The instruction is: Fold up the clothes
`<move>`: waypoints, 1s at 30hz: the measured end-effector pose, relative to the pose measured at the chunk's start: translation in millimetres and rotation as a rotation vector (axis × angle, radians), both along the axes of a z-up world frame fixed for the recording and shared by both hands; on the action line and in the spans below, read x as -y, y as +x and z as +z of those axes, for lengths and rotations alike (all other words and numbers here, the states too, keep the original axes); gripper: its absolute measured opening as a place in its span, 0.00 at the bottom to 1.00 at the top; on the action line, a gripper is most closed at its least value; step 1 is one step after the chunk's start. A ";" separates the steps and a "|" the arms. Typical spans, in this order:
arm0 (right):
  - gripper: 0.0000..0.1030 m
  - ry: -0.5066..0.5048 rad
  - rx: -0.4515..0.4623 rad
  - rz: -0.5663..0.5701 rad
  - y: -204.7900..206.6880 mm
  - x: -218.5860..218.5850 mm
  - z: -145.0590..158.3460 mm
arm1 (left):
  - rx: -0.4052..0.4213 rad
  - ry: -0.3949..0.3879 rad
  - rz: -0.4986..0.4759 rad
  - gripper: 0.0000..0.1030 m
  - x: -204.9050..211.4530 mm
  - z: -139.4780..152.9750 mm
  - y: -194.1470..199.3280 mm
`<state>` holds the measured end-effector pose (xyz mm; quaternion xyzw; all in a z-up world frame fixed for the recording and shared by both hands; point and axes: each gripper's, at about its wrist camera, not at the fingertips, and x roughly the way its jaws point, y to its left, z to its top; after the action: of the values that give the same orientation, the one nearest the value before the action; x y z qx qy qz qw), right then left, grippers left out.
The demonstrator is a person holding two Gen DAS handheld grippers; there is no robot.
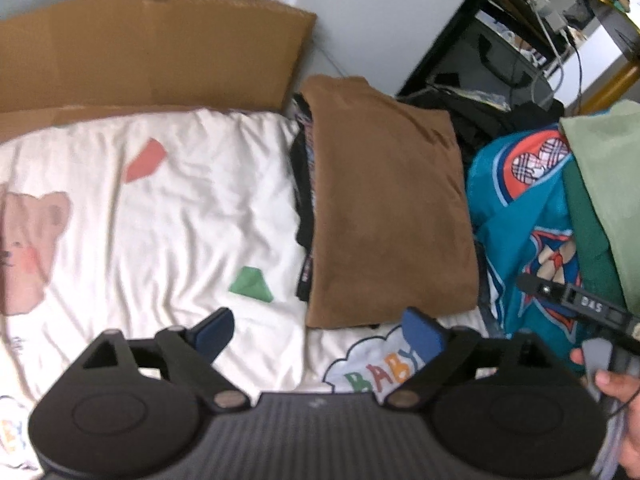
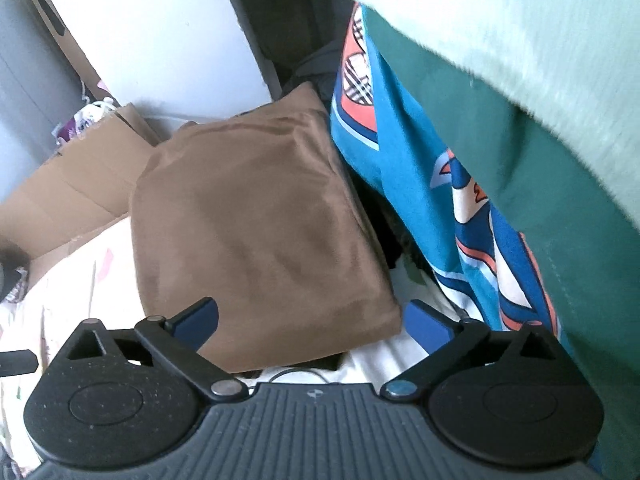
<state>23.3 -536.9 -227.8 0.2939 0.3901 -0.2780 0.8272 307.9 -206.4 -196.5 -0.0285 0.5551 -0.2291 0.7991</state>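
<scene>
The left hand-held gripper (image 1: 318,334) is held wide open with nothing in it, just above the near edge of the folded brown cloth (image 1: 384,208). The right hand-held gripper (image 2: 312,320) is open and empty too. The brown cloth is laid on a white bear sheet (image 1: 160,216), beside a blue patterned cloth (image 1: 520,216).

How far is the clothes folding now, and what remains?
Done: the brown garment lies folded on a dark stack on the white sheet. In hand: nothing; the left gripper and right gripper are both open and empty. Left: the teal printed garment and green clothes look unfolded.
</scene>
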 end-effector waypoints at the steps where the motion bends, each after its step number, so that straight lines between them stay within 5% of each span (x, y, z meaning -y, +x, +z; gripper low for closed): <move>1: 0.99 0.007 0.003 -0.005 -0.5 -1.5 5.1 | 0.004 0.002 0.008 0.91 -2.3 6.8 -1.5; 30: 1.00 0.033 0.025 0.072 -15.9 -62.1 162.0 | 0.118 0.095 0.058 0.99 -58.9 172.8 -71.6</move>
<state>7.5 -474.8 -65.8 0.2967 0.3946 -0.2381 0.8364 236.3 -147.5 -23.6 0.0071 0.5163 -0.1805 0.8371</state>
